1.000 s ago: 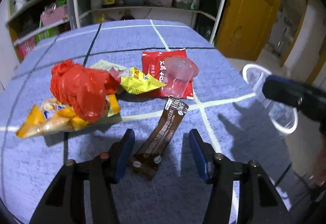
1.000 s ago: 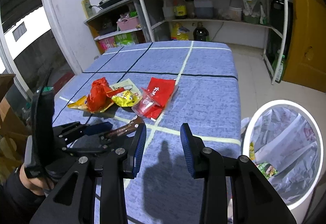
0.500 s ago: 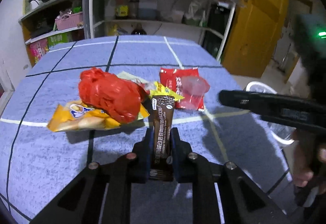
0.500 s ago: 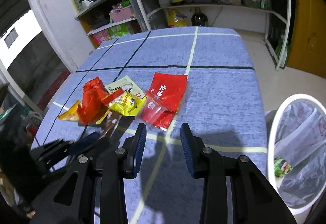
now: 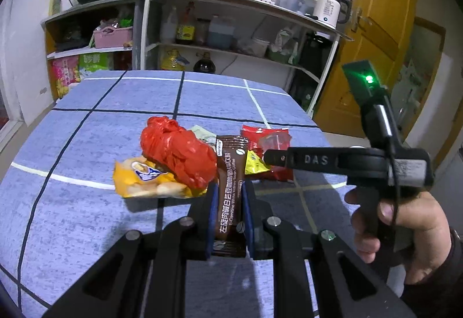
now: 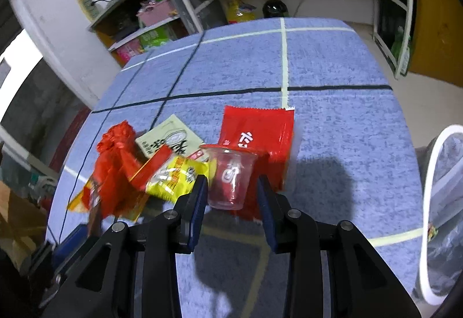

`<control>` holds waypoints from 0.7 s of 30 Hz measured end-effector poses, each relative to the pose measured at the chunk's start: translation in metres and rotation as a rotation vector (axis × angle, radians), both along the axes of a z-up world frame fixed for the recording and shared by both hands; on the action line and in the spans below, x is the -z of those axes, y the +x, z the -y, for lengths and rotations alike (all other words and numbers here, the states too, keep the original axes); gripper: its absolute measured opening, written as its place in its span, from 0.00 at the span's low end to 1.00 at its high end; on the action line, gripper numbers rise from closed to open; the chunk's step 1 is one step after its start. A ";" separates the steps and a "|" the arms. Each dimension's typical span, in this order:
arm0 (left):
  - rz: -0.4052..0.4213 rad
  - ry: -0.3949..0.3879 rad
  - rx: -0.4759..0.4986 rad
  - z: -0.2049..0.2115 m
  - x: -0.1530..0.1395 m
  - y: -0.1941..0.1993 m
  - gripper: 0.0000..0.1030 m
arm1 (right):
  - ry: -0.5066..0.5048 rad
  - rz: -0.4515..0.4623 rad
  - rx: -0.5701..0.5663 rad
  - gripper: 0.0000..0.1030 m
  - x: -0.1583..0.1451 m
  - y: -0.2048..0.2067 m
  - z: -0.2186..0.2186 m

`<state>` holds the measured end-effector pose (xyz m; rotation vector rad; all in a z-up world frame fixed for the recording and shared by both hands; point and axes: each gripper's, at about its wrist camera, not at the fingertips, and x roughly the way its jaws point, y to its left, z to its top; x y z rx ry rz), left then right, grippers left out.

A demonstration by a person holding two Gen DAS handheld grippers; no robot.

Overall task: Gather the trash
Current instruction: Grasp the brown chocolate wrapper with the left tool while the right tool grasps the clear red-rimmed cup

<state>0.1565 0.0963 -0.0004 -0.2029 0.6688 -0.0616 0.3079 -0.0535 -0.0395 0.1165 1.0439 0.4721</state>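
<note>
Two grippers work: the left gripper clamps the brown coffee sachet; the right gripper, half-open, straddles the clear plastic cup beside the red plastic bag. Squeezing could crush or squirt the cup away.

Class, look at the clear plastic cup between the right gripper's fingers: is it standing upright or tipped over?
Tipped over. The clear plastic cup lies on its side on the flat red wrapper, with its rim facing away from the camera.
</note>
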 end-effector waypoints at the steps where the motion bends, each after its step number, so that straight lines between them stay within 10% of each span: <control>1: -0.001 -0.001 -0.003 0.000 0.000 0.000 0.17 | 0.006 -0.005 0.004 0.35 0.001 0.002 -0.001; 21: -0.019 -0.012 0.015 0.004 0.006 0.006 0.17 | -0.011 0.105 -0.045 0.29 -0.010 -0.012 0.013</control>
